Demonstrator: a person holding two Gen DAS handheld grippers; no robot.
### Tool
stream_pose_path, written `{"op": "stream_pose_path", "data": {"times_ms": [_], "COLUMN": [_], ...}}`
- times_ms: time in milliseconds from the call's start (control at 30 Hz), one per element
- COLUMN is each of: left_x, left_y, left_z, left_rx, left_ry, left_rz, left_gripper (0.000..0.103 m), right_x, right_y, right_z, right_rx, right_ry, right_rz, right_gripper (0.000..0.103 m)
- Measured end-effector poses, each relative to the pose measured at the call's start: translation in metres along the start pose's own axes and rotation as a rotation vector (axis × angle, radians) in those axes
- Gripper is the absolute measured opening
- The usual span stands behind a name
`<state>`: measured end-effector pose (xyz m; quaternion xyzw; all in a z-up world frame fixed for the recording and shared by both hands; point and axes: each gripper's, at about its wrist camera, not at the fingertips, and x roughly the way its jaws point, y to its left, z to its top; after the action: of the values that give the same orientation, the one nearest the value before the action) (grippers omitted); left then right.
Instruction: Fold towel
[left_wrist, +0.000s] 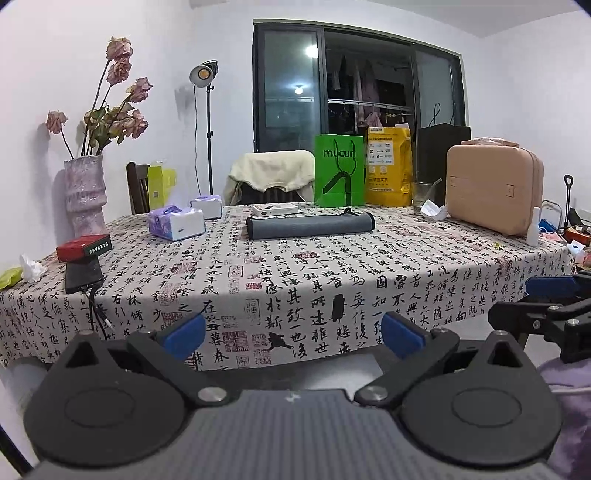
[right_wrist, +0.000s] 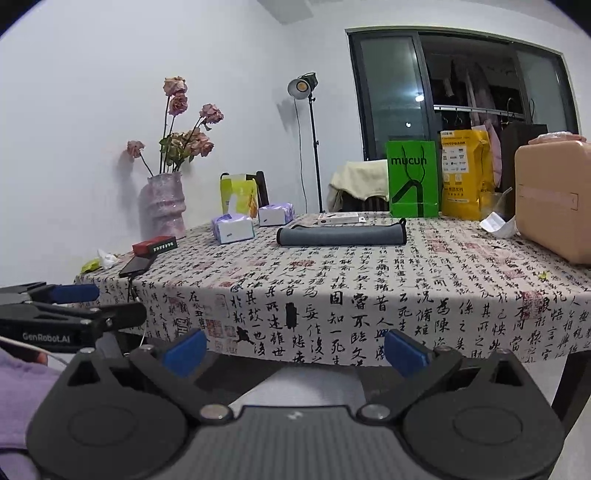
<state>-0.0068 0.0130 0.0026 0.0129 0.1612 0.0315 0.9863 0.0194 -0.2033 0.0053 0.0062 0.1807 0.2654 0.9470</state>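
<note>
**Towel folded on worktop; both tools wide apart and unloaded**

The towel is grey with dark edging. It lies as a long, flat, folded strip, its left end rounded over, with a small dark loop standing up at its far edge. It rests at the middle of the worktop, towards the far side, just in front of a flat white box and well apart from both tools.

The left tool is held off the near edge of the worktop, its blue-padded fingers spread wide with nothing between them. The right tool is in the same state: fingers wide apart, unloaded, level with the tablecloth hem.

The worktop carries a cloth printed with black calligraphy and red seals. On it stand a vase of dried roses, two tissue packs, a red box, a green bag, a yellow bag and a pink case. Behind are white walls, a lamp stand and a dark window.
</note>
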Motion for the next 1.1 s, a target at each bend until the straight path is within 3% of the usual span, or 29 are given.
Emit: {"op": "stream_pose_path", "data": {"times_ms": [1100], "left_x": [0.0008], "left_y": [-0.0009], "left_z": [0.0017], "left_rx": [0.006], "left_ry": [-0.006], "left_rz": [0.0], "left_gripper": [0.103], "right_x": [0.0037], "right_y": [-0.0009], "right_z": [0.0003], "right_rx": [-0.007], "right_ry": [-0.009], "right_rz": [-0.019], "right_gripper": [0.103]}}
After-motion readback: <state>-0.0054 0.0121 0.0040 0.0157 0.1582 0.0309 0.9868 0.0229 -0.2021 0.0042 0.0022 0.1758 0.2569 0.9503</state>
